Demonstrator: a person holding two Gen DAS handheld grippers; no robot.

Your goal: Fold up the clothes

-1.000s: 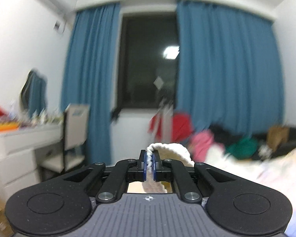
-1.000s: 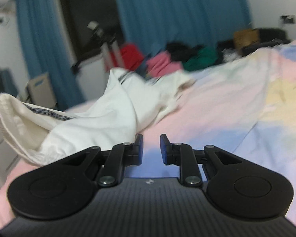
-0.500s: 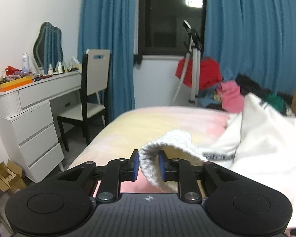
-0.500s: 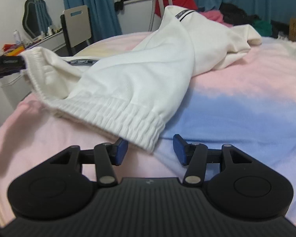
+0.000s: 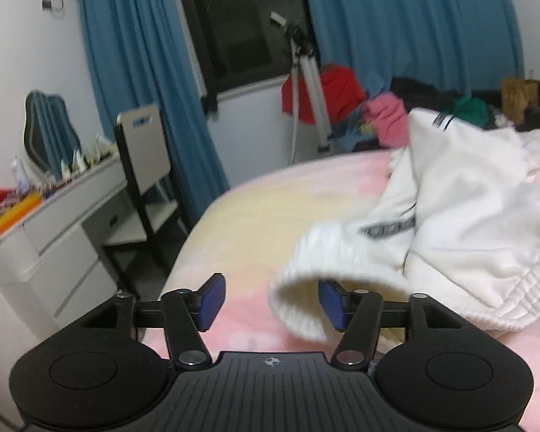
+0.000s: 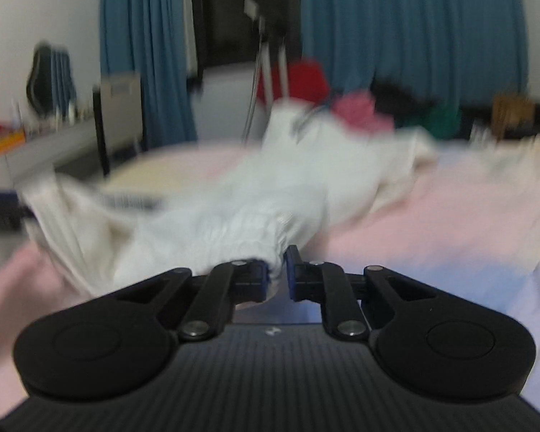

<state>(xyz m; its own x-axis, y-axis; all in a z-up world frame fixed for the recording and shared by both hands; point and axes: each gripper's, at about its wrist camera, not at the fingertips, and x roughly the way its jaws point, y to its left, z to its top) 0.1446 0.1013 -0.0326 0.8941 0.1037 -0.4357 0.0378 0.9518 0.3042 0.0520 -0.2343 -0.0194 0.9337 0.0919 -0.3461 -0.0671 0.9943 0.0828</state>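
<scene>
The white sweatshirt (image 5: 460,216) is lying crumpled on the pink and yellow bedspread (image 5: 255,212), filling the left wrist view from about two to four o'clock, with a ribbed cuff (image 5: 306,280) drooping toward the centre. The left gripper (image 5: 270,302) is standing wide apart, released; its right-hand pad (image 5: 332,304) is sitting just inside the cuff's opening without pinching it. In the right wrist view, which is heavily blurred, the right gripper (image 6: 278,273) is clenching down on the garment's ribbed hem (image 6: 234,237), the jaws nearly together with a fold of white cloth caught between them. The body of the sweatshirt is spreading from that grip up toward twelve o'clock.

The fabric is looking soft, thick and limp, likely light enough to lift from one edge, but prone to sagging and bunching wherever it is not being supported. The ribbed bands are probably offering the firmest hold, since they are denser and less slippery than the plain knit. Taking the hem at two well-separated points would likely be spreading the body flat; a single pinch would be leaving the sleeves trailing. Behind the bed, a chair (image 5: 144,151) and a tripod (image 5: 306,82) are standing near the blue curtains (image 5: 133,82).
</scene>
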